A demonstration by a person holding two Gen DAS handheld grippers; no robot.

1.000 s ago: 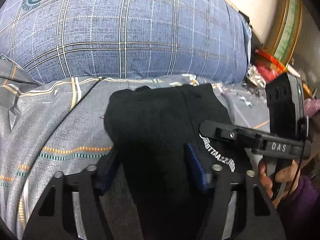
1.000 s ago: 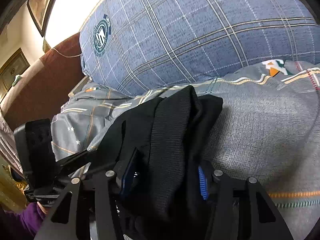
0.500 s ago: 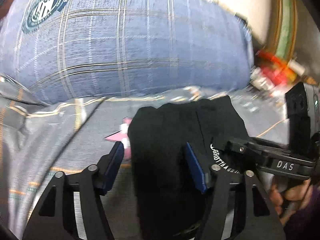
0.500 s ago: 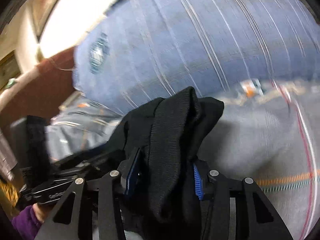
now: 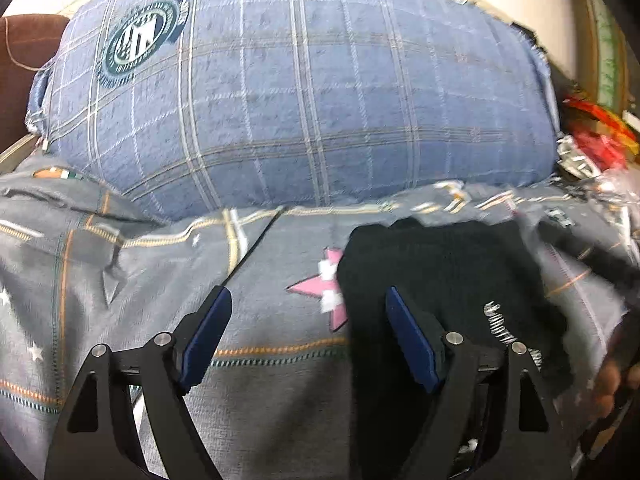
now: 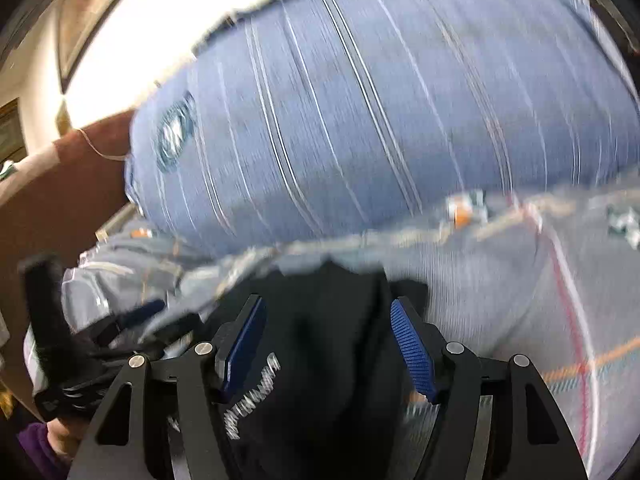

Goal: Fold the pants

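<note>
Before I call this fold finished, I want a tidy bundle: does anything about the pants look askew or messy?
Nothing stands out. The black pants lie as a compact bundle on the grey bedspread below the blue plaid pillow. Both grippers are opening; the right gripper straddles the bundle, its fingers off the cloth.

The pants (image 5: 440, 280) lie folded on the bedsheet (image 5: 260, 380), in front of the big pillow (image 5: 300, 100) that sits on the bed at its far edge. In my left view the bundle lies to the right of my left gripper (image 5: 308, 328), whose jaws are opening over bare sheet, the right finger over the pants' left edge. In my right view the pants pass between the jaws of my right gripper (image 6: 328, 344), which are opening, pads clear of the cloth. A star patch (image 5: 324, 292) on the sheet touches the pants' left edge. Clutter (image 5: 592, 148) lies at the pillow's right end.
</note>
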